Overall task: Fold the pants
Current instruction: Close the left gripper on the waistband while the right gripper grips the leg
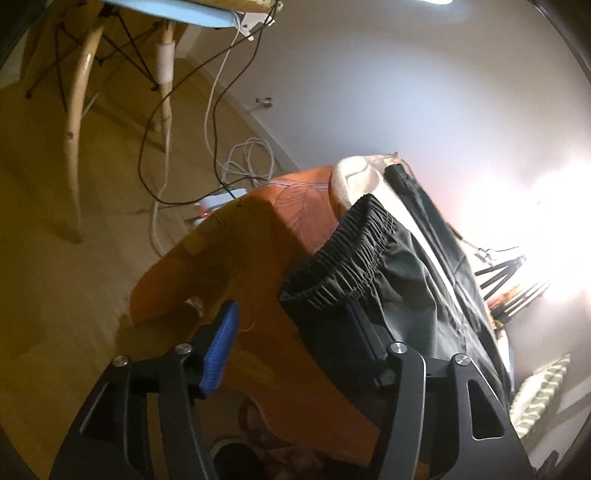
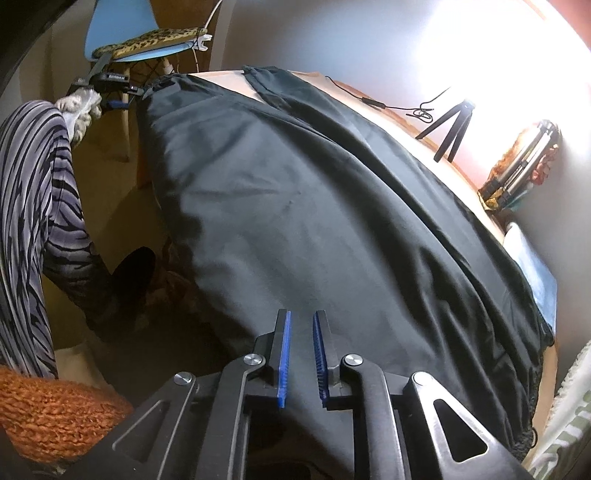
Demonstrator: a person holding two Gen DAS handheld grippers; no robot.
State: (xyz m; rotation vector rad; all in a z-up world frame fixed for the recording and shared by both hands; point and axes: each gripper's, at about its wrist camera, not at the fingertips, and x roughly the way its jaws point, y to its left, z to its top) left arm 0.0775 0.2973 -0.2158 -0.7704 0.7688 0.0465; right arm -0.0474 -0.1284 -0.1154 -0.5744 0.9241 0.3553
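The black pants (image 2: 314,206) lie spread over the table, which has an orange cloth (image 1: 258,258). Their elastic waistband (image 1: 343,251) hangs at the table's near edge in the left wrist view. My left gripper (image 1: 291,332) is open, its jaws wide apart. Its right finger (image 1: 364,332) is against the fabric just under the waistband, its blue-padded left finger (image 1: 221,350) over the orange cloth. My right gripper (image 2: 301,354) is slightly open, with a narrow gap between the blue pads, and nothing shows in the gap. It hovers over the near part of the pants. The left gripper shows far off (image 2: 110,83).
A blue chair (image 2: 122,33) with a leopard-print cushion stands beyond the table's far end. Cables (image 1: 221,155) trail on the floor. A small black tripod (image 2: 450,125) and a stack of objects (image 2: 524,162) stand on the table by the wall. My striped sleeve (image 2: 40,192) is at left.
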